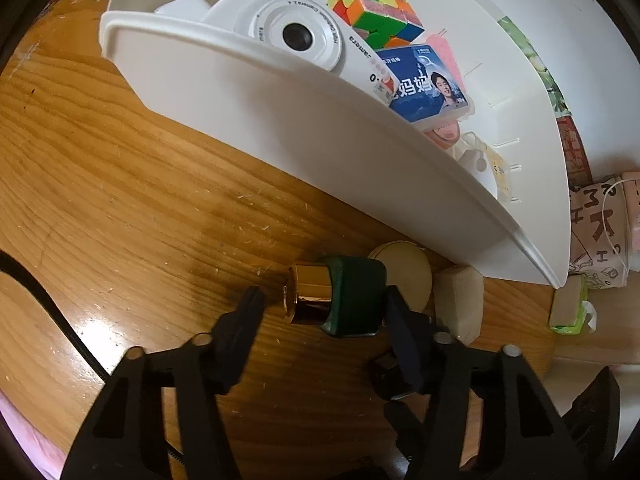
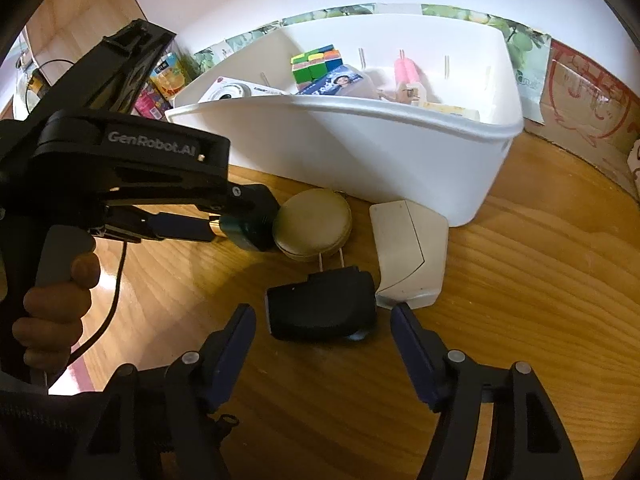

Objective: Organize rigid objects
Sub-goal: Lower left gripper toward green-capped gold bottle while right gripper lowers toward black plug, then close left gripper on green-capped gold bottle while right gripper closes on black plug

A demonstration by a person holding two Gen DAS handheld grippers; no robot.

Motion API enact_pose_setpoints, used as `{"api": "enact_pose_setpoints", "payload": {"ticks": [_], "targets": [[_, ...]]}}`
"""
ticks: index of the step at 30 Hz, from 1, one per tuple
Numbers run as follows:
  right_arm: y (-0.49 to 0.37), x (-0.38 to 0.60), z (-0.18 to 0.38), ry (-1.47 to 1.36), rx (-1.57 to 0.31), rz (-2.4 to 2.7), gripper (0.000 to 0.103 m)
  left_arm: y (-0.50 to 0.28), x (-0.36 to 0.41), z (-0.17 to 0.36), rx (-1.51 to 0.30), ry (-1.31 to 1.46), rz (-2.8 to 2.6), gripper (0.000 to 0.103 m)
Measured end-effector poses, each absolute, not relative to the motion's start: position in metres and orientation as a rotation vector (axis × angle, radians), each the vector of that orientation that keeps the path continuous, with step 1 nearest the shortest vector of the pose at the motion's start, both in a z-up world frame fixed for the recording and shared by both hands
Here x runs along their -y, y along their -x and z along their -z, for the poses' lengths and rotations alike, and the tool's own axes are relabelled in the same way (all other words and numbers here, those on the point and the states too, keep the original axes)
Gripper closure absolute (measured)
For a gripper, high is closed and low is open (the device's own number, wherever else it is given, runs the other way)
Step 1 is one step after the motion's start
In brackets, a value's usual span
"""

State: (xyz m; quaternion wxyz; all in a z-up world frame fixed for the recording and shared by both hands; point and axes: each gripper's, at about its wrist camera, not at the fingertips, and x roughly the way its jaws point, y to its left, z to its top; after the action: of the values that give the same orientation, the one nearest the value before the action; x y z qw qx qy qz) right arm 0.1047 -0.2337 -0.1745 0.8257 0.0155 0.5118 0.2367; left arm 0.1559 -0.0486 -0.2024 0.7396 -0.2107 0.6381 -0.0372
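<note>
A small green bottle (image 1: 352, 300) with a gold cap lies on its side on the wooden table, just in front of the white bin (image 1: 280, 120). My left gripper (image 1: 323, 294) straddles it lengthwise. One finger touches the green base, and a thin gap shows at the cap. From the right wrist view, the left gripper (image 2: 242, 224) is at the bottle (image 2: 248, 232). My right gripper (image 2: 323, 309) is open over a black charger plug (image 2: 320, 312), with its pads clear of it. The bin (image 2: 380, 152) holds a white toy camera (image 1: 288, 28), a colour cube (image 1: 376, 8) and a blue box (image 1: 428, 84).
A round beige compact (image 2: 314, 224) and a cream angular case (image 2: 412, 248) lie against the bin's front wall. A hand (image 2: 52, 308) holds the left gripper's handle, and a black cable (image 2: 108, 300) trails from it. A cardboard box (image 2: 580, 92) stands at the back right, and snack packets (image 2: 168, 80) at the back left.
</note>
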Motion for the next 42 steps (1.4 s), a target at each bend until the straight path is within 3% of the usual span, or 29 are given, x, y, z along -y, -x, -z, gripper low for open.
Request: {"api": "enact_pose_setpoints", "payload": {"ticks": [2,9,21,26,31,33,42], "targets": [[-0.105,0.231,0.174,-0.023,-1.083,-0.51,0.034,-0.157,0.049,0.202,-1.394,0.469,0.095,0.049],[-0.105,0.225,0.173,0.003,-1.062,-0.528,0.054,-0.156,0.048,0.207,-1.388,0.492,0.096,0.049],[-0.097,0.219,0.168,0.046,-1.05,-0.541,0.071,-0.145,0.046,0.2,-1.376,0.45,0.048,0.05],[-0.094,0.214,0.168,0.057,-1.058,-0.533,0.069,-0.129,0.042,0.188,-1.317,0.378,0.01,0.05],[-0.09,0.205,0.169,0.067,-1.058,-0.543,0.049,-0.113,0.037,0.172,-1.248,0.335,-0.004,0.05],[-0.088,0.2,0.169,0.082,-1.049,-0.543,0.046,-0.107,0.033,0.167,-1.227,0.321,-0.004,0.05],[-0.094,0.184,0.172,0.11,-1.044,-0.462,0.043,-0.087,0.014,0.148,-1.166,0.27,0.011,0.05]]}}
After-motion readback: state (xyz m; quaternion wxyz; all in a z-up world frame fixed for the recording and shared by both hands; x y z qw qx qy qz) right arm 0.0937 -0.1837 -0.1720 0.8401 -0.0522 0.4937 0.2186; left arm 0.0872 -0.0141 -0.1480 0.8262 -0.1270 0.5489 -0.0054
